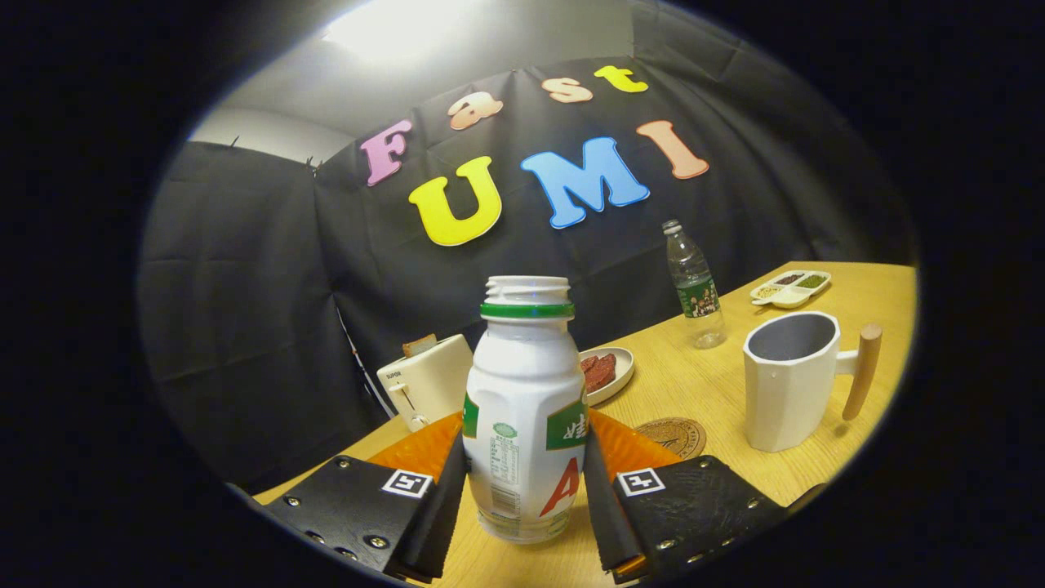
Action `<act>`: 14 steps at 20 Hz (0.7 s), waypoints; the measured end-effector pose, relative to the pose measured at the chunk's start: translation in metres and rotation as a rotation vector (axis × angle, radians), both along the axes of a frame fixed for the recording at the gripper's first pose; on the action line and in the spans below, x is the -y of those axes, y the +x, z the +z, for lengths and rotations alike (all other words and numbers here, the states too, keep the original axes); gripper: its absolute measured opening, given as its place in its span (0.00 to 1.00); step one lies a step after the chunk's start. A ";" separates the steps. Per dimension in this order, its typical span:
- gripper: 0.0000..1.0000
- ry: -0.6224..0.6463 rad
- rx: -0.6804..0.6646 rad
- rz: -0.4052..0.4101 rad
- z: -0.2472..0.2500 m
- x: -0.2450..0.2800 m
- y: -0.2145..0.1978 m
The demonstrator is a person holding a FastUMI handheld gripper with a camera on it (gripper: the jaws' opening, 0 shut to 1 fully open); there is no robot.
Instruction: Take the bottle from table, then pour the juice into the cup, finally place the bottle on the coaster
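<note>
Item 1. Hand-held gripper (526,482): both fingers pressed against the sides of the bottle, one on each flank, clamped on its lower body.

Item 2. Bottle (525,408): white plastic, green neck ring, no cap on the threaded mouth, printed label. Stands upright between the fingers; its base appears to rest on the worktop (718,384), though the fisheye bend makes contact hard to confirm.

Item 3. Cup (792,380): white, faceted, grey inside, with a wooden peg handle on its far side from the bottle. Stands upright on the worktop at about 2 o'clock from the bottle, well apart from it.

Item 4. Coaster (673,435): round, brown, embossed. Lies flat on the worktop between bottle and cup, just beyond the right finger, partly hidden behind it.

Item 5. Plate (614,369): pale, shallow, holding dark red slices. At 1 o'clock, partly hidden behind the bottle.

Item 6. Toaster (424,380): cream, a slice of bread sticking up from its slot. At 11 o'clock, near the worktop's edge.

Item 7. Clear water bottle (695,286): capped, green label, upright, far beyond the coaster.

Item 8. Divided dish (790,288): small compartments with green and dark contents, beyond the cup.
</note>
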State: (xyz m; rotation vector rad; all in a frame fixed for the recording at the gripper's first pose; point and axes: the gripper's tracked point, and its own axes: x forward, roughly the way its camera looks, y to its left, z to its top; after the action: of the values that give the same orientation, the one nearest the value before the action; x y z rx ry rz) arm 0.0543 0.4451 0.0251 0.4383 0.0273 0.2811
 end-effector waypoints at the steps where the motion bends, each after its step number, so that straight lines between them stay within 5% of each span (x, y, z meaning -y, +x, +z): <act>1: 0.68 0.036 -0.005 0.000 0.002 0.003 0.002; 14: 0.67 0.378 -0.057 -0.031 0.000 0.043 0.016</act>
State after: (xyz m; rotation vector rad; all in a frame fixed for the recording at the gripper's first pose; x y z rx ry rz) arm 0.0699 0.4023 0.0251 0.8212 0.0235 0.2427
